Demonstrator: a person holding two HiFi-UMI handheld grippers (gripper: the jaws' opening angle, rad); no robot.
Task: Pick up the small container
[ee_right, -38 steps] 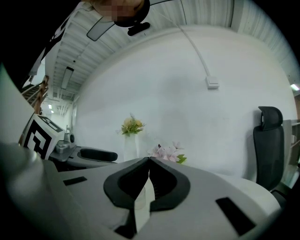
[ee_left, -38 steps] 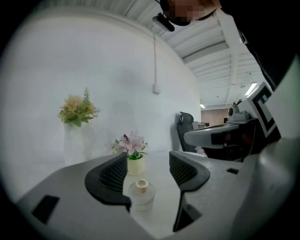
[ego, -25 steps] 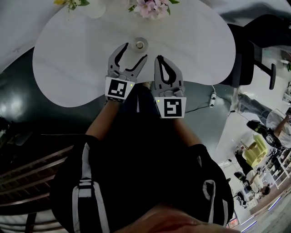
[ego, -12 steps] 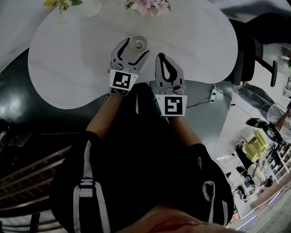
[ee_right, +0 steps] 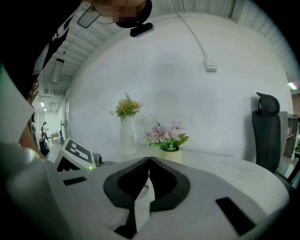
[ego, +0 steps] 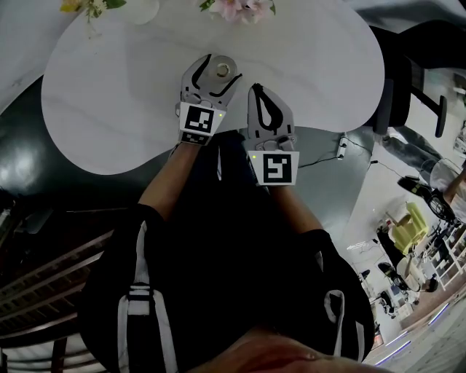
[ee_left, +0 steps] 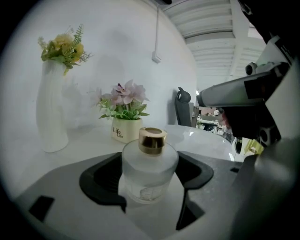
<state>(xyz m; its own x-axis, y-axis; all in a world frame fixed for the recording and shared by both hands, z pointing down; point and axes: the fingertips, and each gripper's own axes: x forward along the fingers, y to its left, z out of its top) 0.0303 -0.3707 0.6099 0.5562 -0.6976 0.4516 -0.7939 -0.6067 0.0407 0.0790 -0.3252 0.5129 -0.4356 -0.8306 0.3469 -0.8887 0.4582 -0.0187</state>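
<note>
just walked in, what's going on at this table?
A person at the white table holds a gripper in each hand. The left gripper is open around the small container, a frosted bottle with a gold cap standing upright on the table. Its pads flank the bottle but don't look clamped on it yet. The right gripper is shut and empty, at the table's near edge beside the left one. A white vase and a flower pot stand further back.

white vase (ego: 143, 9): cut by top edge | pink flowers (ego: 237, 7): likewise cut
</note>
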